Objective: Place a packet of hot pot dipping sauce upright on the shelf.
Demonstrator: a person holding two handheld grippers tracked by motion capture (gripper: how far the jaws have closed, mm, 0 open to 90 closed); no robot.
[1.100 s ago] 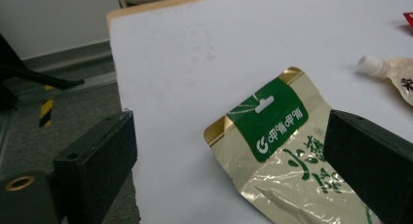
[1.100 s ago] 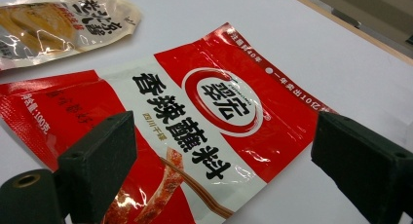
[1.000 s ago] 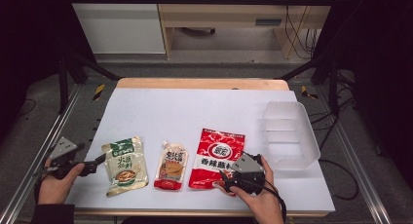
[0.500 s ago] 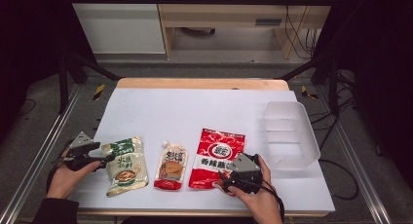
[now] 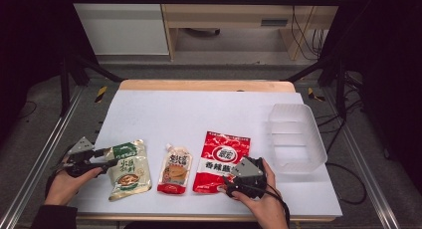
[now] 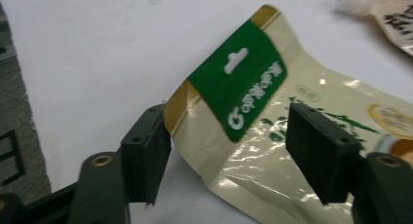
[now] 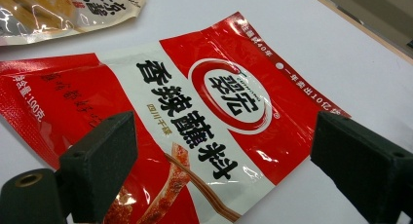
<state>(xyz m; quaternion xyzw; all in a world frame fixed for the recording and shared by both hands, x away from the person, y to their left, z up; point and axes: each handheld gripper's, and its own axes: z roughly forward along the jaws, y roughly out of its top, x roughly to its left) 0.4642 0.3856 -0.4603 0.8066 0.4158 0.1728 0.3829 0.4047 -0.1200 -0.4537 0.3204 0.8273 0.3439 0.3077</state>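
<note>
Jaws of left gripper apart, blocky black pads straddling the glossy green-and-cream pouch at its curled top corner. Pouch lies flat on the matte white table, left of the small spouted orange pouch. Further right, right gripper jaws apart over the shiny red seasoning packet, crinkled foil. Frosted clear plastic bin right of the packet.

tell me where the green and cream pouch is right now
In the high view, the glossy green and cream foil pouch lies front left on the white table, between the open left claw and the small orange spouted pouch.
</note>
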